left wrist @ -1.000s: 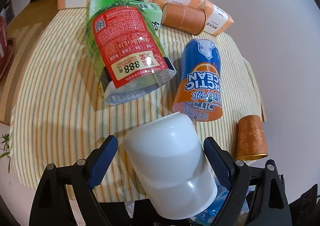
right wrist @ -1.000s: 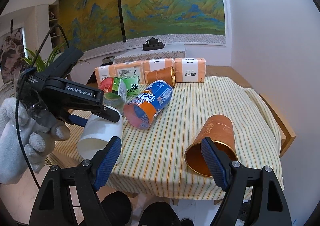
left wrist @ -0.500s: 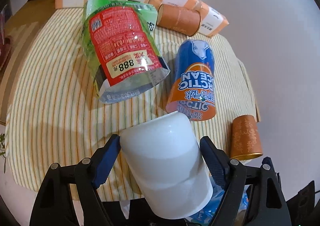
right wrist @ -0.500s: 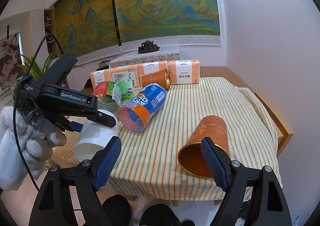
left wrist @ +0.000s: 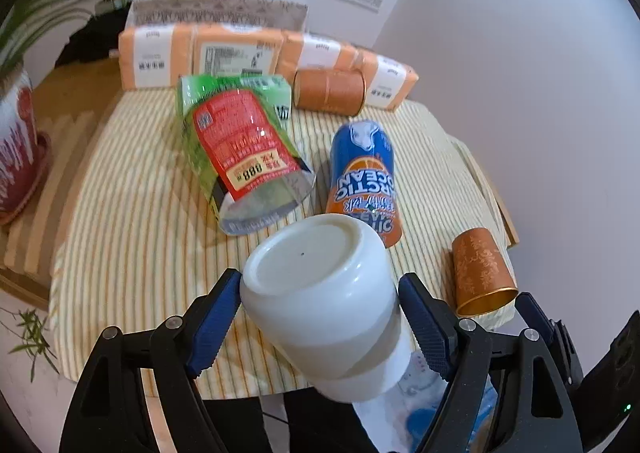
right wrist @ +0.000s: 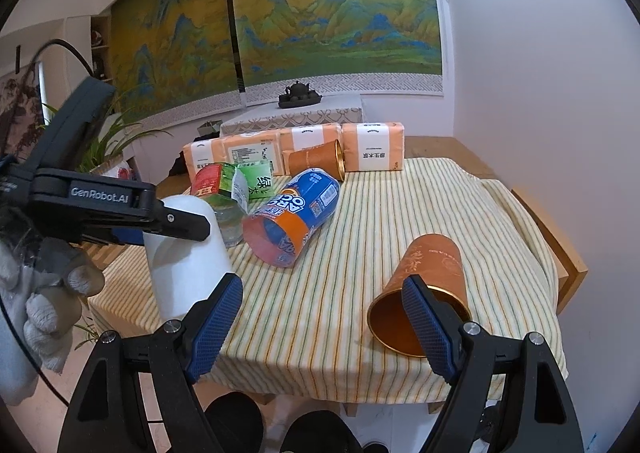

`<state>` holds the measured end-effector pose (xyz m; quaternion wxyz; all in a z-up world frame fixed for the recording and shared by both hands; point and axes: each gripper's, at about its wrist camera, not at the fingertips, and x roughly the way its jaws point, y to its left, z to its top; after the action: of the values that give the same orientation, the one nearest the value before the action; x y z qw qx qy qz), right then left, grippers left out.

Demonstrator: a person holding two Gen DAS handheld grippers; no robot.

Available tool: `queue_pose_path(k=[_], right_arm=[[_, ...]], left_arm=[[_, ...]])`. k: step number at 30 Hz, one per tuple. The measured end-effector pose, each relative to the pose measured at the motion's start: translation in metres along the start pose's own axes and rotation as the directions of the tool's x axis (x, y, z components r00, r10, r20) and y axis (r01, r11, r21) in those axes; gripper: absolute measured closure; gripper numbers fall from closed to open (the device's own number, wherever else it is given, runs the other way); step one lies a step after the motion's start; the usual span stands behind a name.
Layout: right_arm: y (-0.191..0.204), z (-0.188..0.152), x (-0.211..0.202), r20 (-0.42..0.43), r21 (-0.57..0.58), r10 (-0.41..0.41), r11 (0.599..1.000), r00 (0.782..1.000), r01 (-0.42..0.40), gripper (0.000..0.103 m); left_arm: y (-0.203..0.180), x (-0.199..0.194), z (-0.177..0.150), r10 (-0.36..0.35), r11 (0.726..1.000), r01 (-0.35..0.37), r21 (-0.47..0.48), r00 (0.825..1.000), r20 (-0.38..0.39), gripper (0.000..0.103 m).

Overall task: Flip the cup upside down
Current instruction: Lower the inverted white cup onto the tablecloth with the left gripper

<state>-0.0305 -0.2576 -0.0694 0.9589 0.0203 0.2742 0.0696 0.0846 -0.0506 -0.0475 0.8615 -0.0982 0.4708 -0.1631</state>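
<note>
My left gripper [left wrist: 320, 289] is shut on a plain white cup [left wrist: 320, 293], its blue pads pressing both sides. The cup is held above the near left edge of the striped tablecloth [left wrist: 132, 221], with its flat base turned up and towards the camera and its mouth down. In the right wrist view the cup [right wrist: 188, 253] shows bottom-up in the left gripper [right wrist: 176, 219], held by a white-gloved hand [right wrist: 44, 293]. My right gripper [right wrist: 320, 317] is open and empty, low at the near table edge, beside a lying orange-gold cup [right wrist: 424, 285].
On the cloth lie a blue-orange Arctic Ocean can [left wrist: 362, 181], a red-green tea bag pack [left wrist: 240, 145], another orange cup [left wrist: 328, 93] and orange packages [left wrist: 240, 53] along the back. A white wall [right wrist: 540, 93] is on the right. A red pot [left wrist: 16, 157] stands left.
The left gripper has closed onto the white cup and tilted it, so its base now faces up and towards the camera. The right gripper has shifted only slightly.
</note>
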Motion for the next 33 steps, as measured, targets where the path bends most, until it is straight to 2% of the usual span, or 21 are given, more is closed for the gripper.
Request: queue_pose_path(k=[6, 13, 20, 25, 33], right_arm=[[0.002, 0.000, -0.002, 0.013, 0.011, -0.017, 1.000, 1.000, 0.017, 0.024], [0.005, 0.000, 0.000, 0.020, 0.011, -0.043, 0.999, 0.999, 0.042, 0.024], [0.012, 0.000, -0.002, 0.029, -0.007, -0.060, 0.998, 0.998, 0.060, 0.024], [0.014, 0.000, -0.003, 0.032, -0.012, -0.065, 0.998, 0.997, 0.065, 0.024], [0.011, 0.000, -0.006, 0.033, -0.002, -0.070, 0.998, 0.997, 0.070, 0.024]], left_arm=[[-0.001, -0.013, -0.006, 0.026, 0.999, -0.030, 0.037, 0.996, 0.090, 0.021], [0.001, -0.017, -0.016, 0.102, 0.991, -0.116, 0.069, 0.978, 0.181, 0.021], [-0.010, -0.007, -0.023, 0.150, 0.971, -0.188, 0.145, 0.960, 0.235, 0.021], [-0.018, -0.001, -0.027, 0.158, 0.960, -0.212, 0.182, 0.949, 0.271, 0.021], [-0.023, 0.000, -0.032, 0.149, 0.951, -0.217, 0.220, 0.945, 0.290, 0.021]])
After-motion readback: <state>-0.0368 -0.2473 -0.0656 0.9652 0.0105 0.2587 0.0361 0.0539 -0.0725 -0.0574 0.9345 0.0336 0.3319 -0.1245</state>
